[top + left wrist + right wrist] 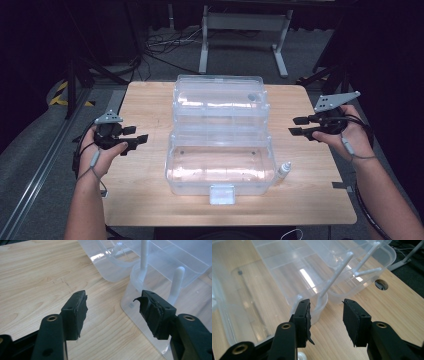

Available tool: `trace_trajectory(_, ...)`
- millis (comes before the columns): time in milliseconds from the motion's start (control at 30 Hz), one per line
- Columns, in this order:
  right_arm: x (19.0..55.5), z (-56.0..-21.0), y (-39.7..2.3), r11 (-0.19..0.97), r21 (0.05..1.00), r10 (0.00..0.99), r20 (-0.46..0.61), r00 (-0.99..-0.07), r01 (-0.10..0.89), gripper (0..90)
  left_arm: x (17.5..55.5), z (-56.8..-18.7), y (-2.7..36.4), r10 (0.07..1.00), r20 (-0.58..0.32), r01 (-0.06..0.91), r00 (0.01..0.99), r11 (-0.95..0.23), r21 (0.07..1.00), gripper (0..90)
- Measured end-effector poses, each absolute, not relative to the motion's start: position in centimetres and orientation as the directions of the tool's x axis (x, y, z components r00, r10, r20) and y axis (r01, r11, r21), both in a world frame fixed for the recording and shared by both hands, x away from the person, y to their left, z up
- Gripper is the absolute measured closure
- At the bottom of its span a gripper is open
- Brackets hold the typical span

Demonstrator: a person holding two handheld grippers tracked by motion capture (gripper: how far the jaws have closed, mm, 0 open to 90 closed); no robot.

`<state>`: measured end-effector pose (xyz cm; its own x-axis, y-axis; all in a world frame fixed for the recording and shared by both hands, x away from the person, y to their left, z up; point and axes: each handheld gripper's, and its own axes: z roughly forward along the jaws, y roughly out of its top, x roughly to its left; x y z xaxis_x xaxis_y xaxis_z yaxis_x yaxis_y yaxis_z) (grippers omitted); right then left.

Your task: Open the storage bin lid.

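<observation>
At the middle of the light wooden table (140, 200), the clear plastic tiered storage box (220, 165) is standing fanned open, trays stepping back on white arms. Left gripper (141, 139) and right gripper (295, 126) are flanking it, jaws wide, gripping nothing. Closing it probably calls for both pushing evenly, sparing the small white bottle (283, 171).

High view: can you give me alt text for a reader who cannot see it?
A clear plastic tiered storage box, spread open, sits mid-table on a wooden table, with a small white bottle by its near right corner. The left gripper and right gripper flank it, fingers open and empty.
</observation>
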<state>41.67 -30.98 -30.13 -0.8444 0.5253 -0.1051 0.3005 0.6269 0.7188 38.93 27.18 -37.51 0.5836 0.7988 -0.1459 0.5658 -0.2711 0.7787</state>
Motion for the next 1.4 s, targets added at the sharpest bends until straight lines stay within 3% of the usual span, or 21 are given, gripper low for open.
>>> trace_trajectory(667,41.4,-30.6,-29.3,0.789,0.543,0.413,-0.121,-0.903,0.288,59.1,37.4,-37.8,27.7,0.804,-0.14,0.585,0.577,-0.288,0.758,39.0)
trace_trajectory(1400,40.6,-32.5,-28.5,0.87,0.386,0.361,-0.077,-0.929,0.306,57.2,38.2,-37.9,26.9,0.787,-0.144,0.59,0.6,-0.314,0.744,38.6)
